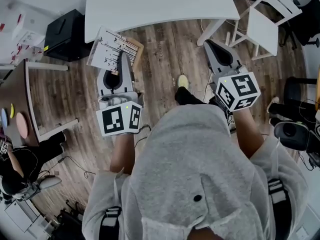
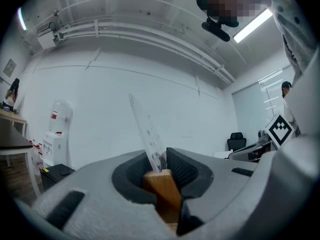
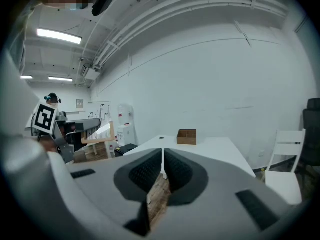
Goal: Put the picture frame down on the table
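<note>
Our left hand-held gripper [image 1: 123, 59] pinches the wooden edge of the picture frame [image 1: 107, 46]. The frame hangs over the floor, at 7 o'clock from the white worktop [image 1: 160, 4]. Our right hand-held gripper [image 1: 212, 45], at 5 o'clock, has its jaws pressed together.

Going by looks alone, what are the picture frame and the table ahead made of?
Picture frame: an unpainted wood border, light brown, matte, with faint grain. Its front pane looks like clear glass or acrylic, since it is see-through; which of the two cannot be told. Table: a smooth white top, probably laminate or painted board, as no grain shows.
</note>
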`<state>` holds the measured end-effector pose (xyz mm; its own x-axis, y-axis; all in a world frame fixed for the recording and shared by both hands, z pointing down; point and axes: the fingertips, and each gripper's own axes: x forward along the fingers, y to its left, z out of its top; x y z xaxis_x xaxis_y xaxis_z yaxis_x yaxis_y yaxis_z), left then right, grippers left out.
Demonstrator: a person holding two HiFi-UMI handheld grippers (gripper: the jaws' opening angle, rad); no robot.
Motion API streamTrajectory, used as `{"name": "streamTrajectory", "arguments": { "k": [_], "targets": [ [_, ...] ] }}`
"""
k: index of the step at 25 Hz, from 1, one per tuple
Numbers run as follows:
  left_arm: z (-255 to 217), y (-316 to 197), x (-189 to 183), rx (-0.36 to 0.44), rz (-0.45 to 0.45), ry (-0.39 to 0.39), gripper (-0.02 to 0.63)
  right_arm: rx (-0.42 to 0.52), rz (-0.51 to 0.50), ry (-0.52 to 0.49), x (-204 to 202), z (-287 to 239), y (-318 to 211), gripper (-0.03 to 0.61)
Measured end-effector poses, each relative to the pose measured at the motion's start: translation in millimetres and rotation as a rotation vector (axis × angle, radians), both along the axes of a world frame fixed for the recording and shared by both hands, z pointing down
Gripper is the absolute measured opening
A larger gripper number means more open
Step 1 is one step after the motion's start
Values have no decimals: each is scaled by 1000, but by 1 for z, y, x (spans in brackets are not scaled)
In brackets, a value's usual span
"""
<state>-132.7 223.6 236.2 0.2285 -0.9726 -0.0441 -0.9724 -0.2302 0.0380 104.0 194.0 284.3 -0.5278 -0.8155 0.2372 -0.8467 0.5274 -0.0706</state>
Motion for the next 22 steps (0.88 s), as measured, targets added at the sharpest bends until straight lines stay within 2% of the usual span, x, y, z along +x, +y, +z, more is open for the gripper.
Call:
{"name": "streamTrajectory", "arguments": {
  "k": [9,22],
  "targets": [
    [-7,-60,8,-12,-10,0,83,-16,-14,-4,6,-3,-60,31],
    [-4,-71,13,-3,-33,-13,83,3,-39,-16,10,-2,-78,31]
  ]
}}
